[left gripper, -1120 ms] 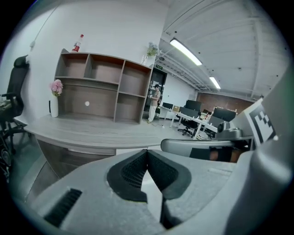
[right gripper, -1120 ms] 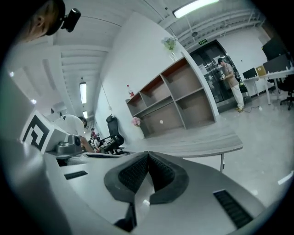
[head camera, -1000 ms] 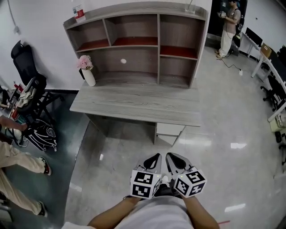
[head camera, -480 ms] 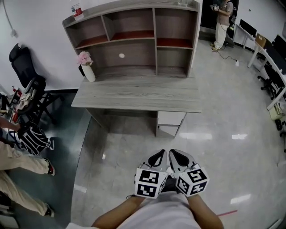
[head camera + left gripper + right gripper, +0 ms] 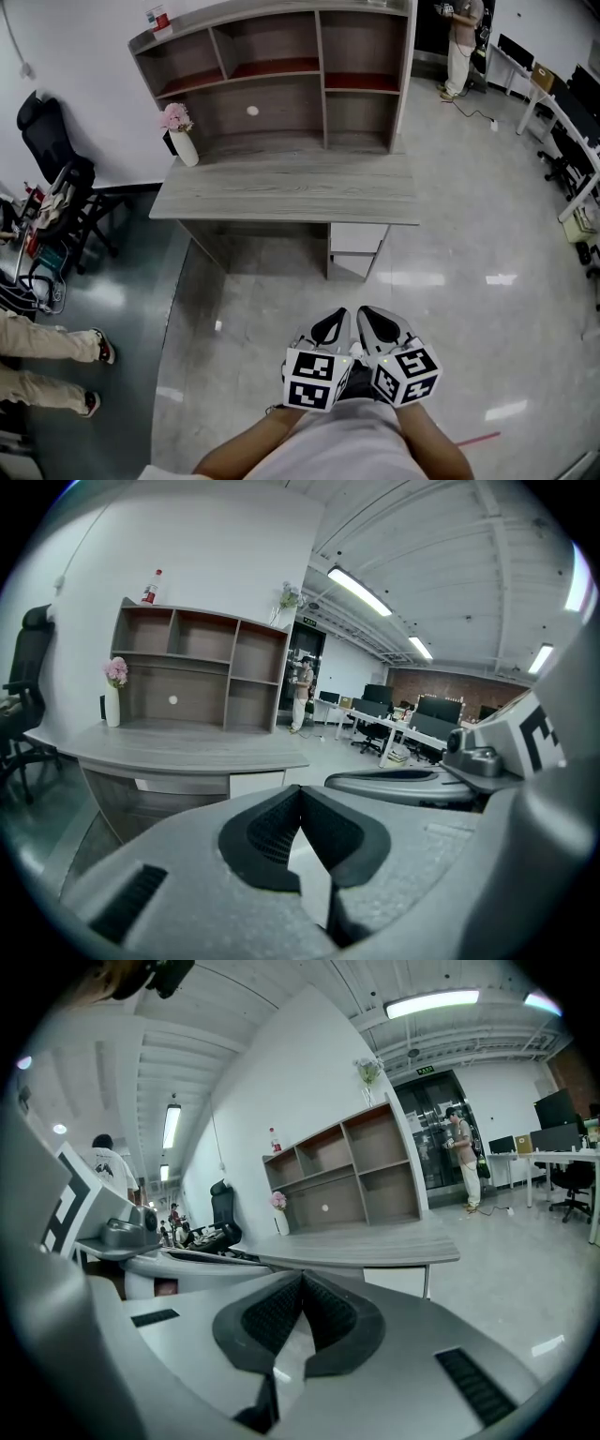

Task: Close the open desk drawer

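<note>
A grey wood desk (image 5: 281, 192) with a shelf hutch (image 5: 281, 75) stands ahead of me across the glossy floor. Its white drawer (image 5: 358, 239) shows under the right end of the top and pokes out a little past the edge; it also shows as the drawer (image 5: 258, 782) and the drawer (image 5: 394, 1281) in the gripper views. My left gripper (image 5: 328, 323) and right gripper (image 5: 372, 321) are side by side in front of my body, well short of the desk. On both the left gripper (image 5: 300, 789) and the right gripper (image 5: 302, 1277) the jaws are shut with nothing between them.
A white vase of pink flowers (image 5: 180, 136) stands at the desk's back left. A black office chair (image 5: 52, 150) and a person's legs (image 5: 47, 342) are at the left. Another person (image 5: 459, 42) stands in the far doorway. Desks and chairs (image 5: 572, 122) line the right wall.
The desk now sits higher and squarer in the head view. Both grippers stayed together and shifted slightly right. The legs at the left moved further toward the frame's edge.
</note>
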Demonstrator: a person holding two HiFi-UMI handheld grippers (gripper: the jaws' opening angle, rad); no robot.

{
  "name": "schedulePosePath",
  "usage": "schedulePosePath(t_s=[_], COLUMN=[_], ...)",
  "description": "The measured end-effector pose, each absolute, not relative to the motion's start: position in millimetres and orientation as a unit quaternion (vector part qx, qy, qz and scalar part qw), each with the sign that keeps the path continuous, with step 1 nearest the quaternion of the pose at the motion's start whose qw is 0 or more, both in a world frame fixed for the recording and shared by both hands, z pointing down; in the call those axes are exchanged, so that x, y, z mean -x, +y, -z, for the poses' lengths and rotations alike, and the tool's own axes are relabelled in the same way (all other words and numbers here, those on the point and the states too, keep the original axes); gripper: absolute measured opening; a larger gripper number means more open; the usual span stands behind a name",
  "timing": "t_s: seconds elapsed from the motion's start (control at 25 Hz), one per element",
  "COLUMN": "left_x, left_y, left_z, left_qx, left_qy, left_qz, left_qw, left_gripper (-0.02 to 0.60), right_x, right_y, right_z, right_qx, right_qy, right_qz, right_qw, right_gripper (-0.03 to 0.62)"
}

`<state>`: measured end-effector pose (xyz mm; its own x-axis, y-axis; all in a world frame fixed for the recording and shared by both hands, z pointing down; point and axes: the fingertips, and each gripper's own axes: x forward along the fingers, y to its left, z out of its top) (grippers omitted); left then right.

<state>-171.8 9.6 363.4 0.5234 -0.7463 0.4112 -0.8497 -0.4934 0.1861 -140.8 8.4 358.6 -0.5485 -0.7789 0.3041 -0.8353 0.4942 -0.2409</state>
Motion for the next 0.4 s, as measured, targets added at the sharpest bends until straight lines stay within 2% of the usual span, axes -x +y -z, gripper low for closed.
schedulePosePath(t_s=[0.4], left_x=[161.3], left_y=[20.3], left_z=[-362.5], left_qx=[-0.856], left_qy=[-0.461], left_qz=[-0.144], left_qw=[0.184], left_gripper=[0.003], right_x=[133.6], right_y=[18.2], right_z=[-356.0], right_qx=[-0.473], right_qy=[-0.859], right_qz=[-0.18], right_qw=[0.077], right_gripper=[0.0])
